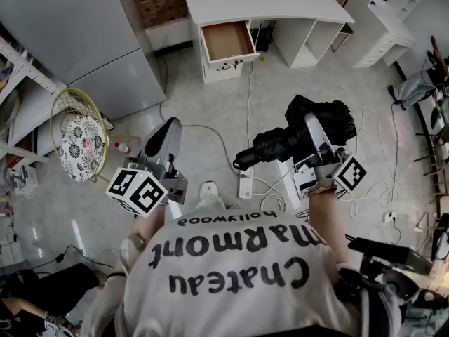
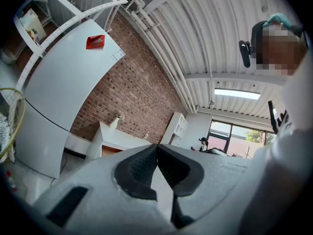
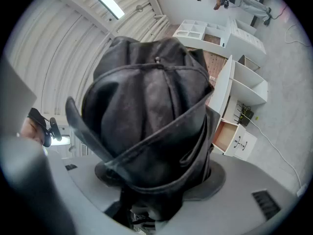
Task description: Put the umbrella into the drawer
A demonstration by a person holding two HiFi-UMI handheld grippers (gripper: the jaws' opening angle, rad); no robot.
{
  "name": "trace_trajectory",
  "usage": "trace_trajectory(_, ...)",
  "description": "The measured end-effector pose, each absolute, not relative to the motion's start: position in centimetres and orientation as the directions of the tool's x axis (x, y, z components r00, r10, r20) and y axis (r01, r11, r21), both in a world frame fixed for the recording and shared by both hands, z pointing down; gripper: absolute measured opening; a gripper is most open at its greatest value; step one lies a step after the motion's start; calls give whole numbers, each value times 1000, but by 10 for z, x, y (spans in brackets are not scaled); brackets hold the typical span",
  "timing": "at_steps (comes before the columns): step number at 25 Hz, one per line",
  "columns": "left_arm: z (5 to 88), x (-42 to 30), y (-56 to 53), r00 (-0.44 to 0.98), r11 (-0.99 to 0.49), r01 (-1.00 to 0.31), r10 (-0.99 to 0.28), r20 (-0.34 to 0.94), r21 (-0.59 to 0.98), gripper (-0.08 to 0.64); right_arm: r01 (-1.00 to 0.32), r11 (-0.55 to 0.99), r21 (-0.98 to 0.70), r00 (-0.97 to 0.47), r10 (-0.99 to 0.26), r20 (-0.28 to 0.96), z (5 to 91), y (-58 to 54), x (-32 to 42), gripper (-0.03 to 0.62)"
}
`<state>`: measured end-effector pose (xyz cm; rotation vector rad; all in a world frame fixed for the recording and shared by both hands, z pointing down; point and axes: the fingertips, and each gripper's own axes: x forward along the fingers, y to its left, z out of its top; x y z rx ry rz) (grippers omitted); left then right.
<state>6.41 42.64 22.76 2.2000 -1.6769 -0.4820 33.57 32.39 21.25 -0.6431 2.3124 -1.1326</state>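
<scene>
Umbrella (image 1: 277,142): black, folded, clamped in the right claw (image 1: 309,128). Jaws stand wide around the bunched fabric and press on both sides. It is held in the air in front of the person's chest, lying crosswise, with the handle end toward the left claw (image 1: 165,135). That one is empty, jaws pressed together, held level beside it, not touching the umbrella.

Further out, on the floor below the claws: white power strip (image 1: 245,183) and loose cables. Ahead, the drawer (image 1: 228,41) is pulled open from the white table (image 1: 280,5), inside bare, well apart from the umbrella. Grey cabinet (image 1: 77,34) to the left, brick wall behind the table.

Step, as I judge it: carry phase. The grasp is done and the drawer is already open, so nothing is placed yet. The next move calls for closing the gap to the table, stepping clear of the cables, and turning the umbrella to run along the drawer's length. Then lower it in and spread the jaws. The fabric is floppy, so it may catch on the drawer front.

View differences:
- Head view alone gives the layout, the gap to the drawer and the umbrella's full length.
- Right gripper view is mostly filled by the fabric. It shows the grip close up, and the drawer only small at the right edge.
- Left gripper view alone shows its jaws meeting with nothing between them.
</scene>
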Motion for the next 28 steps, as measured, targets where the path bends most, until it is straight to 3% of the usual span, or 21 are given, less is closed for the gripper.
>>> trace_trajectory(10, 230, 67, 442, 223, -220, -847, -973, -52, 484, 17, -192, 533, -824, -775, -598, -206, 221, 329, 344, 268)
trace_trajectory(16, 251, 71, 450, 204, -177, -846, -979, -1, 503, 17, -140, 441, -886, -756, -626, -192, 251, 322, 359, 268)
trace_trajectory(28, 264, 30, 356, 243, -211, -809, -970, -14, 549, 17, -155, 435, -887, -716, -668, -203, 263, 254, 340, 268)
